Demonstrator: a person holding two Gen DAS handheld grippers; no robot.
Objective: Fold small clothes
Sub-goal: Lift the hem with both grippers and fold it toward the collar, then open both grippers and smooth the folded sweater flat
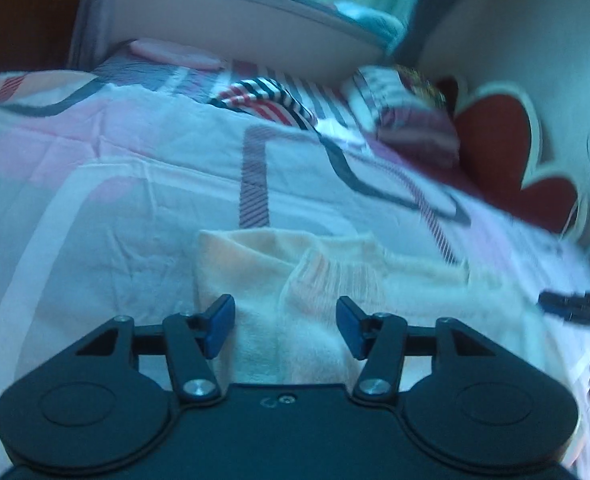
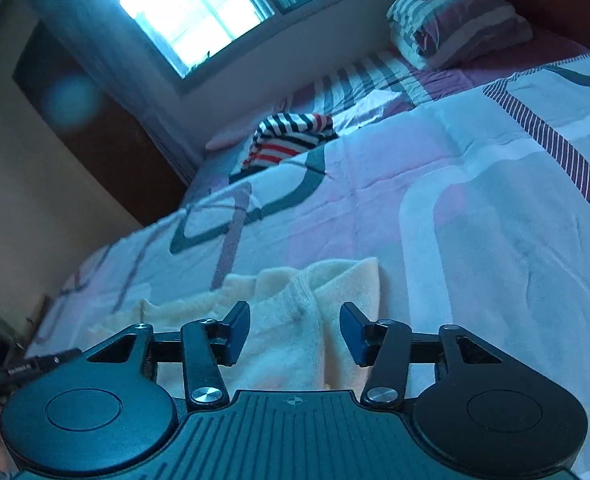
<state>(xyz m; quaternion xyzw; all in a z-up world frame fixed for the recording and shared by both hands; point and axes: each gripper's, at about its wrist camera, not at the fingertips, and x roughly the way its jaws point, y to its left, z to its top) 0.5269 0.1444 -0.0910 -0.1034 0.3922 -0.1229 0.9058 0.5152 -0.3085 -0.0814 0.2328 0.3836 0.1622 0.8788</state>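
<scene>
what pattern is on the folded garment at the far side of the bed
Navy, white and red stripes on the folded garment, clearest in the right wrist view.

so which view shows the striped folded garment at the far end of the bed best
The right wrist view: the striped garment looks fairly sharp there, with its dark bands above and red bands below easy to tell apart. In the left wrist view the same garment lies flatter and is smeared by blur, so its shape is harder to read.

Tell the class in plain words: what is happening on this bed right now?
A person holds a two-finger gripper in each hand over a cream garment lying on the patterned bedspread. The left gripper and right gripper both stand open, cloth between the fingers but not pinched. A striped garment lies farther up the bed, near a pillow.
</scene>
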